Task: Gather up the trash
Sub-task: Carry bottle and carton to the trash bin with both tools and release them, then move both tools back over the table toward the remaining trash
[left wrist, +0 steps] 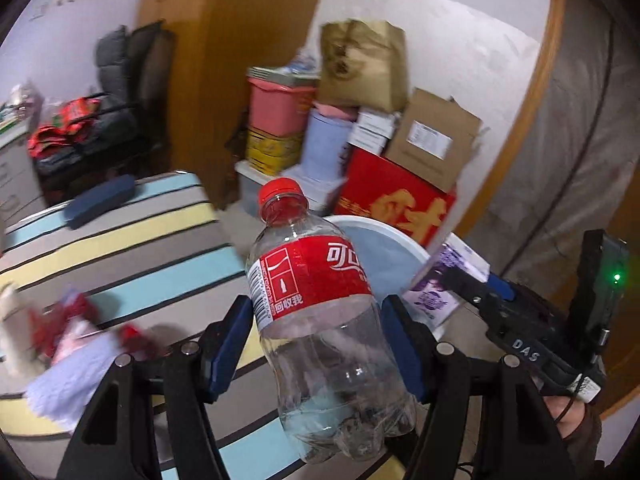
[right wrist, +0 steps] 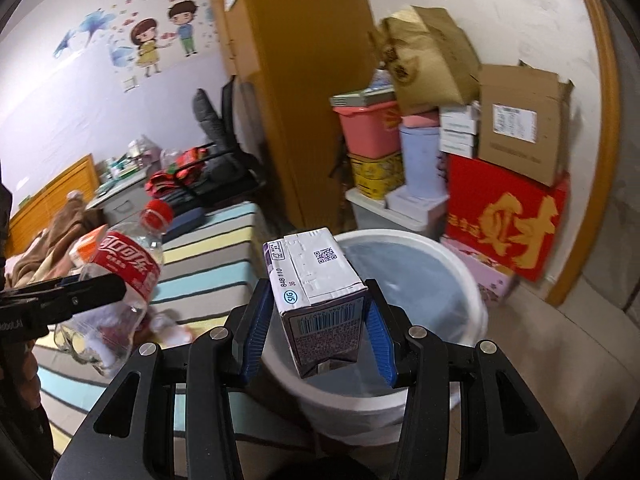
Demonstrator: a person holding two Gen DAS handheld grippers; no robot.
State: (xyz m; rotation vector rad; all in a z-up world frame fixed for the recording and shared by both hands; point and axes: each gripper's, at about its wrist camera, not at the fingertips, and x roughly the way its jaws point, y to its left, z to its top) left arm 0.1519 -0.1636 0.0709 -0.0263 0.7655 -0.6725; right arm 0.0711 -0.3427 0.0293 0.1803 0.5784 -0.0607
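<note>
In the left wrist view, a clear plastic bottle with a red cap and red label is clenched between the blue pads of the left gripper, across its middle, cap toward the upper centre of the frame. A little dark residue is seen at its bottom end; otherwise it appears empty. In the right wrist view, a small drink carton with purple print is grasped by the right gripper, held by its two sides in the middle of the frame.

The white bin is seen just behind and below the carton in the right wrist view, its mouth open. Its inside appears pale blue-grey, perhaps a liner, and no contents can be made out. In the left wrist view only part of its rim shows, behind the bottle at centre right.

The carton is judged nearly over the bin mouth; the bottle appears off to the lower left, more above the striped mattress than the bin. If the bottle were let go from here, it would likely fall on the bedding or floor. The smooth rounded bottle could also slip or twist out of the pads, being gripped on its curved wall. With both grippers converging on one opening, a knock between them is possible. More litter, red and white and blurred, is seen on the mattress at lower left and is judged yet to be collected.
</note>
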